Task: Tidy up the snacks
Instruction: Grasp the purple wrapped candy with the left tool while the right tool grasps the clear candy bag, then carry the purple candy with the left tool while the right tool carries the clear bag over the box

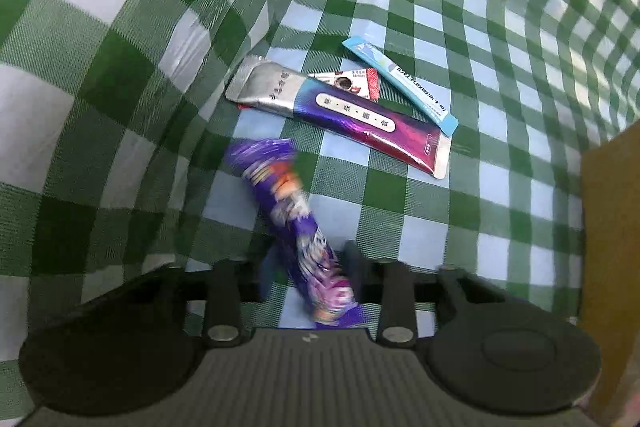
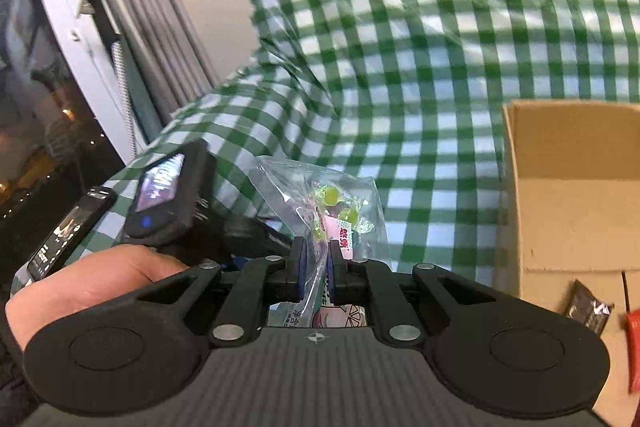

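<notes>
In the left wrist view my left gripper [image 1: 310, 263] is shut on a purple snack bar wrapper [image 1: 288, 211], held above the green checked cloth [image 1: 400, 211]. Beyond it lie a long silver and magenta pouch [image 1: 340, 115], a small red packet [image 1: 356, 83] partly under it, and a thin light blue sachet [image 1: 404, 83]. In the right wrist view my right gripper [image 2: 318, 255] is shut on a clear candy bag [image 2: 332, 211] with green sweets, just left of an open cardboard box [image 2: 572, 195]. A dark packet [image 2: 588, 311] and a red packet [image 2: 634, 343] lie in the box.
The box's edge [image 1: 608, 227] shows at the right of the left wrist view. The cloth rises in a fold [image 1: 100, 87] at the left. In the right wrist view, a hand [image 2: 92, 287] and the other gripper's camera unit [image 2: 168, 199] are at left, with a window and curtain [image 2: 132, 27] behind.
</notes>
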The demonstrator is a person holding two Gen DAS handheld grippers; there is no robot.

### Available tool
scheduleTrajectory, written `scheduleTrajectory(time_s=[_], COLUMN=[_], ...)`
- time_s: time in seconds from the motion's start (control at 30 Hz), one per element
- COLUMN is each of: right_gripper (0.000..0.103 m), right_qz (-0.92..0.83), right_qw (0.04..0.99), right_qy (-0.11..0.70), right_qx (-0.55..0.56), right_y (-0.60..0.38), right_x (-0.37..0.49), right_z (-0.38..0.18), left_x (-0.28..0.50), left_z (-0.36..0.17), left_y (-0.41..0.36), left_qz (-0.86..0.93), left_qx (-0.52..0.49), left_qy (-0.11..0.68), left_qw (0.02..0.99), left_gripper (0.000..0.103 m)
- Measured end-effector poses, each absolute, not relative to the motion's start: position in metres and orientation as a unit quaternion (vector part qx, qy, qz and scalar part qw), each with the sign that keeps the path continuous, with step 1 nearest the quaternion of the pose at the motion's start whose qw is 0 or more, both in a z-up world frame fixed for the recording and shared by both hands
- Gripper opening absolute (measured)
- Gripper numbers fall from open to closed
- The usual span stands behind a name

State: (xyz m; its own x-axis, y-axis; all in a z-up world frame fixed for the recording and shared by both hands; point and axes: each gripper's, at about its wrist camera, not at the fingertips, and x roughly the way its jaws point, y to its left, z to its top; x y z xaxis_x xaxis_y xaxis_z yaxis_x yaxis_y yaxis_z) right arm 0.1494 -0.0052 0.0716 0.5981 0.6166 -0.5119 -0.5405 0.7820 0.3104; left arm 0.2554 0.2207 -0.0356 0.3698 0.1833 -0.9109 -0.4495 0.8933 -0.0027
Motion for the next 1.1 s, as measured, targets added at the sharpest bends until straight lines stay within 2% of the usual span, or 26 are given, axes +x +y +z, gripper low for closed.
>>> scheduleTrajectory(time_s=[0.23, 0.43, 0.63, 0.9, 1.1], right_gripper=[0.011, 0.011, 0.011, 0.011, 0.011], right_qz=[0.324, 0.309, 0.274, 0.204, 0.175], right_qw=[0.897, 0.909, 0.934, 0.953, 0.962], right_qy=[0.282, 0.242, 0.193, 0.175, 0.147], right_qx=[0.100, 0.136, 0.125, 0.139, 0.150], right_y=[-0.019, -0.037, -0.064, -0.108, -0.131], right_x=[0.150, 0.158, 0.167, 0.171, 0.171], right_z=[0.085, 0.118, 0.145, 0.112, 0.107], left_x=[0.247, 0.244, 0.244, 0.237, 0.233], left_z=[-0.016, 0.006, 0.033, 0.070, 0.091], left_y=[0.224, 0.218, 0.197, 0.146, 0.104], left_qz=[0.199, 0.180, 0.165, 0.114, 0.070], left_qx=[-0.123, -0.145, -0.136, -0.106, -0.074], left_qy=[0.488, 0.447, 0.405, 0.318, 0.244], left_qw=[0.841, 0.865, 0.889, 0.935, 0.965], left_gripper=[0.026, 0.026, 0.026, 0.026, 0.026])
